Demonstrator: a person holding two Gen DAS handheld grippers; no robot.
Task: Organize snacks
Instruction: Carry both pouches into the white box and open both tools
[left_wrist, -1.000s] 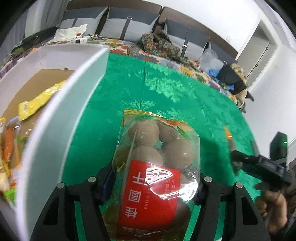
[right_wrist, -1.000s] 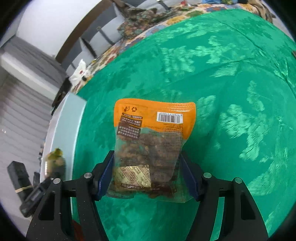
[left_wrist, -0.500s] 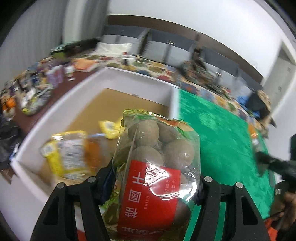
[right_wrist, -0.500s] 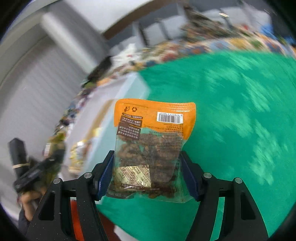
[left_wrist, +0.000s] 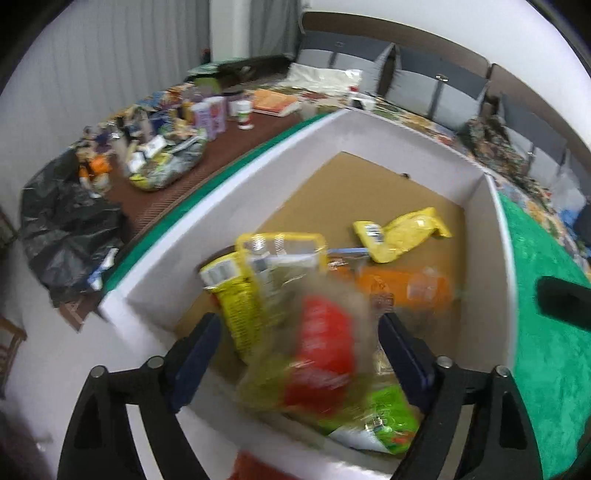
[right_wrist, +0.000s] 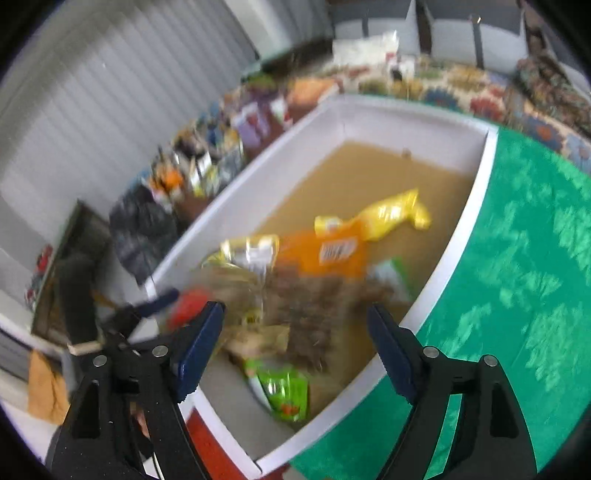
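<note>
Motion blur smears the red-labelled snack bag (left_wrist: 317, 354) and the brown snack bag (right_wrist: 314, 314); their print is unreadable.

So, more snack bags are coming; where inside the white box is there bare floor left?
The white box has bare brown floor at its far end, between the far walls and the yellow bag. The near end is crowded with piled bags.

right gripper (right_wrist: 295, 328) opening | orange-topped packet (right_wrist: 317, 273) blurred, between jaws | above white box (right_wrist: 436, 273)
</note>
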